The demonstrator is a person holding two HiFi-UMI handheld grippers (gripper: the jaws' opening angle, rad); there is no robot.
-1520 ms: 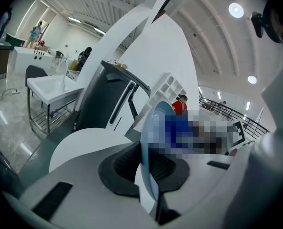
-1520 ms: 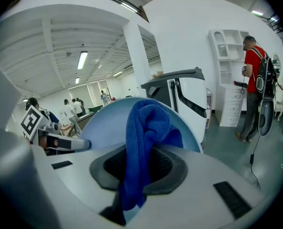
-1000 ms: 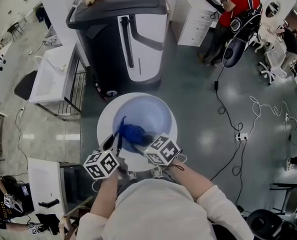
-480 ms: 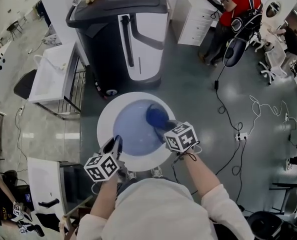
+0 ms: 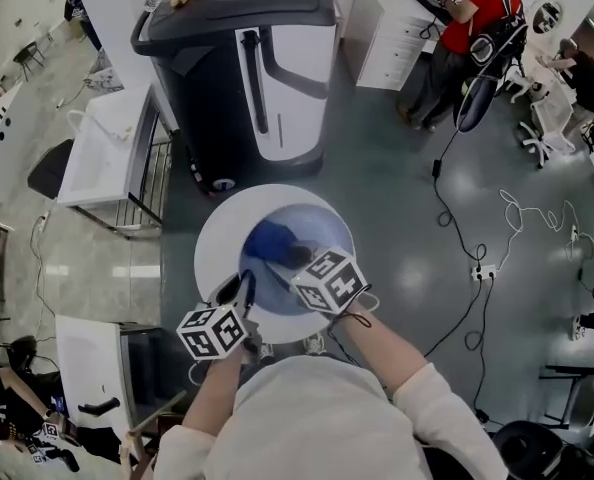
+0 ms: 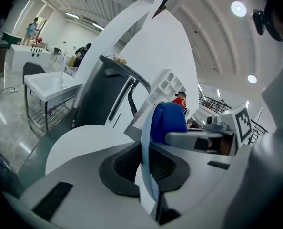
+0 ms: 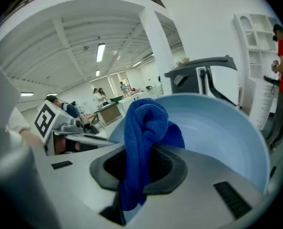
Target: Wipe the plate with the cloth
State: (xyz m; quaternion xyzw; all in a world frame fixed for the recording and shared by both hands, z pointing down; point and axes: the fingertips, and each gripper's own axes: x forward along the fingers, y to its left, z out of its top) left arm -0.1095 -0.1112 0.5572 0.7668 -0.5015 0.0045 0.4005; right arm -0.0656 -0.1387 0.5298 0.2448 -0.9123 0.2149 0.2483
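Your plate (image 5: 317, 230) is tilted over the round white tabletop (image 5: 215, 238), with its near rim pinched tight in your left tongs (image 5: 239, 290). Your right tongs (image 5: 295, 260) are clamped on the blue cloth (image 5: 269, 240), and its bunched end lies against the plate's hollow face. Past the tabletop, a large black-and-white machine (image 5: 247, 78) stands on the glossy grey floor (image 5: 397, 188). Cables (image 5: 457, 233) trail across the floor at your right.

the cloth (image 7: 146, 123) is deep blue, the plate (image 7: 222, 132) pale blue, the table (image 5: 209, 246) white, the floor (image 5: 397, 188) dull grey-green.
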